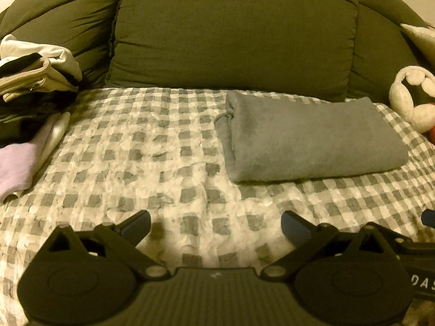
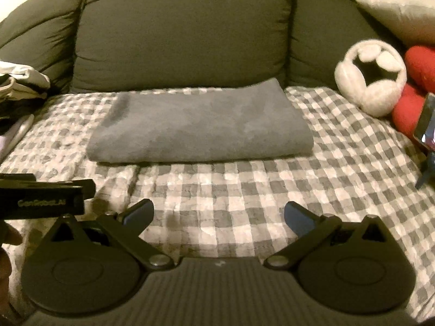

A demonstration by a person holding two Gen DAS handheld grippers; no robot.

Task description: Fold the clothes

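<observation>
The grey towel [image 2: 199, 127] is laid folded near the blanket's [image 2: 244, 190] back edge; both the left gripper [image 1: 216, 226] and right gripper [image 2: 218, 216] are spread wide, empty. Next, probably an unfolded garment must be taken from the pile [image 1: 35, 81] at the left edge.

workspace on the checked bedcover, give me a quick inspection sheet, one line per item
surface: grey-and-white checked bedcover, wrinkled, in front of dark green padded cushions
job's things: folded grey fleece garment lying flat; pile of unfolded mixed clothes at the left edge
clutter: white plush earmuffs, red soft item, pale cushion, phone on a small stand
grippers: left hand-held gripper open, nothing between its fingers; right hand-held gripper open, nothing between its fingers
cables: nothing seen
surroundings: dim warm light; little beyond the cushions in view
</observation>
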